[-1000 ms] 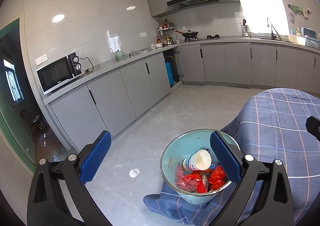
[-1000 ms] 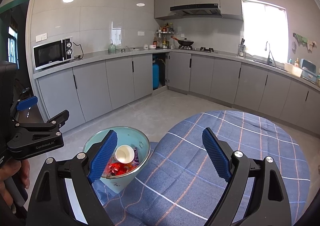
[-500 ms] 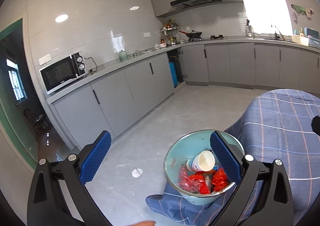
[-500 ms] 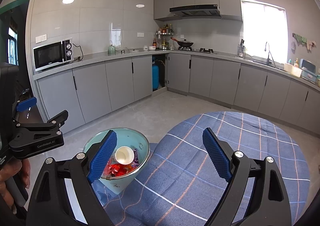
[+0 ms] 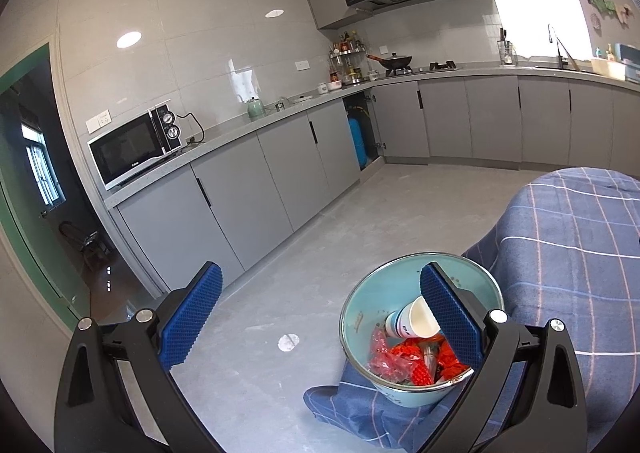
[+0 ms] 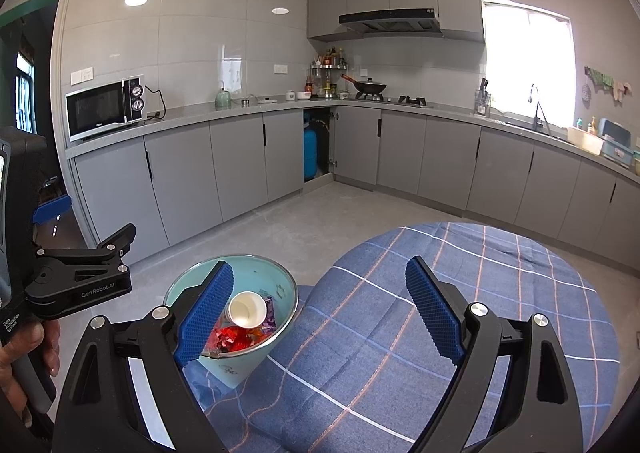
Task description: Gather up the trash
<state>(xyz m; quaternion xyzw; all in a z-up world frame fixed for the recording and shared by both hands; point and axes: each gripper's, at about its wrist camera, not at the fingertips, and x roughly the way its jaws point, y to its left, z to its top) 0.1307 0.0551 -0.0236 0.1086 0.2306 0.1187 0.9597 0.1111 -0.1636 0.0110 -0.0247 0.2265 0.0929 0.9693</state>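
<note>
A light blue trash bin (image 5: 362, 317) (image 6: 280, 287) stands on the floor against the hanging edge of the blue plaid tablecloth (image 5: 568, 237) (image 6: 460, 293). Inside lie a white paper cup (image 5: 414, 321) (image 6: 247, 309) on its side and red crumpled wrappers (image 5: 404, 363) (image 6: 230, 337). My left gripper (image 5: 318, 317) is open and empty, raised above the bin's left side. My right gripper (image 6: 320, 313) is open and empty above the table's near edge, with the bin behind its left finger.
Grey cabinets (image 6: 240, 165) with a microwave (image 6: 106, 107) line the far walls. A blue gas cylinder (image 6: 310, 153) stands in an open cabinet. A white scrap (image 5: 289, 341) lies on the grey floor left of the bin. The left hand-held gripper (image 6: 80, 277) shows at the right view's left.
The left view has drifted slightly, so the bin sits a little further right and lower. The right gripper has barely moved. Both stay open.
</note>
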